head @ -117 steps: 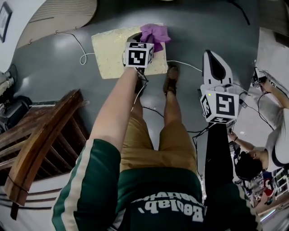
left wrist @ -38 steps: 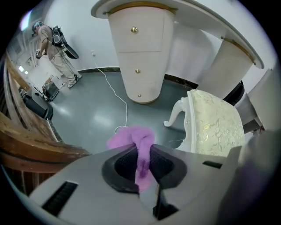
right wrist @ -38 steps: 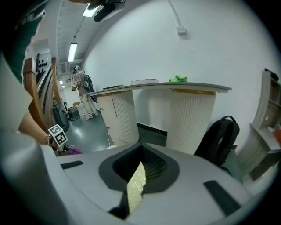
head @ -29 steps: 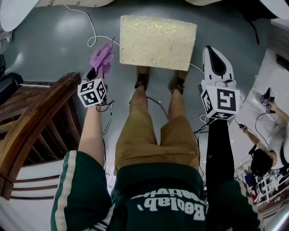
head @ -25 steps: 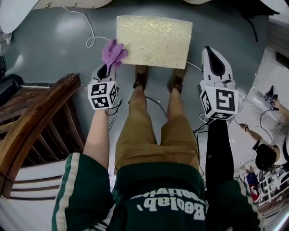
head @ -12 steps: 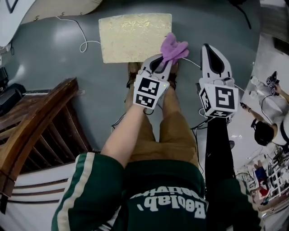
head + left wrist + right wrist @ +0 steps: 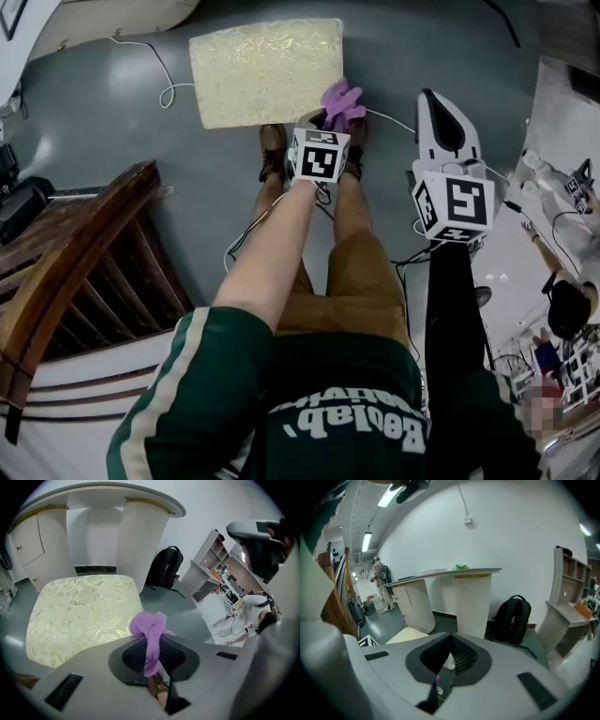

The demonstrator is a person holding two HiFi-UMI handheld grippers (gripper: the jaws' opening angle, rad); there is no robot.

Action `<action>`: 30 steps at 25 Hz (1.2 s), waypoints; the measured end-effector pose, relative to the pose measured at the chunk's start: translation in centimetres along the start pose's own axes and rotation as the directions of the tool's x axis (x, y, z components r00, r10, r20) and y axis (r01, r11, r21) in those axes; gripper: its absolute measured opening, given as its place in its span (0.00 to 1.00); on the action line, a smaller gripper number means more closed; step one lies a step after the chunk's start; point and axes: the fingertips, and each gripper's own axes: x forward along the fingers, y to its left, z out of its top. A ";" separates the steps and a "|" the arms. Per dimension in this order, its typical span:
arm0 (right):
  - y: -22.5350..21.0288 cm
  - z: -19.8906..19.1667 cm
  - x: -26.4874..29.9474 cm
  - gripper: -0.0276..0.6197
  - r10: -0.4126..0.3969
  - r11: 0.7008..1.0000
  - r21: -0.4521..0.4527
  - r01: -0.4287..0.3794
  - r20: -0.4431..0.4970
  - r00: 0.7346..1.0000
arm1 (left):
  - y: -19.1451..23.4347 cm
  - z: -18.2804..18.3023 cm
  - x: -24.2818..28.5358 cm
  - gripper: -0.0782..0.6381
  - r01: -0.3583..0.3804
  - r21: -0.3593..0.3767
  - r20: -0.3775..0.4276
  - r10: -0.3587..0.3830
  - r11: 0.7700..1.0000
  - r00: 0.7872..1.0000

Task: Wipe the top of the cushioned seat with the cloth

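Observation:
The cushioned seat (image 7: 267,70) is a pale gold, leaf-patterned square pad lying on the grey floor in front of the person's shoes. My left gripper (image 7: 332,112) is shut on a purple cloth (image 7: 342,99), which hangs just off the seat's near right corner. In the left gripper view the cloth (image 7: 150,629) sticks up between the jaws, with the seat (image 7: 79,613) spreading to the left. My right gripper (image 7: 442,105) is held apart on the right, jaws together and holding nothing. The seat's corner (image 7: 405,634) shows low in the right gripper view.
A dark wooden chair frame (image 7: 75,272) stands at the left. A white cable (image 7: 169,80) loops on the floor beside the seat. Behind are a white counter on fluted columns (image 7: 140,541) and a black backpack (image 7: 164,566). A person (image 7: 567,314) sits at the right edge.
My left gripper has carried the cloth from the seat's left side across its near edge to the near right corner. The right gripper has stayed where it was.

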 end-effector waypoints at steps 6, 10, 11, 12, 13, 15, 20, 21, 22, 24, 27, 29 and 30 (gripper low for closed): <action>2.5 -0.6 1.0 0.05 0.003 1.000 0.012 -0.002 -0.008 1.000 | 3.0 -0.4 -1.0 0.19 -0.018 0.046 0.007 0.018 0.999 1.000; 5.3 -0.6 1.8 0.06 0.012 1.000 0.015 -0.012 -0.010 1.000 | 5.8 -0.6 -2.3 0.19 -0.023 0.048 0.020 0.022 0.999 1.000; 6.1 -0.4 2.1 0.05 0.016 1.000 0.013 -0.016 -0.010 1.000 | 6.5 -0.6 -2.7 0.19 -0.025 0.048 0.023 0.024 0.999 0.999; 6.9 -0.2 2.4 0.06 0.021 1.000 0.010 -0.021 -0.008 1.000 | 7.4 -0.7 -3.2 0.19 -0.031 0.044 0.027 0.030 0.999 0.999; 7.8 0.0 2.8 0.06 0.028 1.000 0.006 -0.028 -0.005 1.000 | 8.5 -0.8 -3.7 0.19 -0.039 0.037 0.031 0.038 0.999 0.999; 9.6 0.6 3.6 0.06 0.042 0.999 0.000 -0.042 0.001 0.999 | 11.1 -1.1 -4.9 0.19 -0.064 0.022 0.039 0.063 0.998 0.997; 14.3 1.6 5.4 0.05 0.076 0.997 -0.016 -0.076 0.009 0.997 | 18.3 -2.5 -8.0 0.19 -0.135 -0.015 0.040 0.136 0.991 0.990; 15.1 1.8 5.6 0.06 0.082 0.996 -0.020 -0.082 0.010 0.997 | 19.7 -2.8 -8.6 0.19 -0.149 -0.021 0.037 0.149 0.989 0.988; 15.8 2.0 5.9 0.05 0.087 0.996 -0.023 -0.087 0.009 0.996 | 21.1 -3.2 -9.1 0.19 -0.162 -0.027 0.033 0.163 0.986 0.986; 17.2 2.2 6.4 0.05 0.096 0.995 -0.029 -0.095 0.008 0.995 | 23.6 -3.8 -10.2 0.19 -0.187 -0.043 0.024 0.188 0.981 0.982; 19.4 2.3 7.2 0.06 0.111 0.993 -0.040 -0.111 0.004 0.994 | 26.9 -4.6 -11.8 0.19 -0.218 -0.068 0.019 0.220 0.974 0.975; 21.0 2.6 7.8 0.06 0.124 0.991 -0.050 -0.124 0.003 0.992 | 29.3 -5.3 -12.8 0.19 -0.244 -0.092 0.013 0.246 0.965 0.969; 21.7 2.8 8.1 0.06 0.130 0.990 -0.056 -0.129 0.004 0.992 | 30.4 -5.7 -13.3 0.19 -0.257 -0.108 0.008 0.259 0.960 0.966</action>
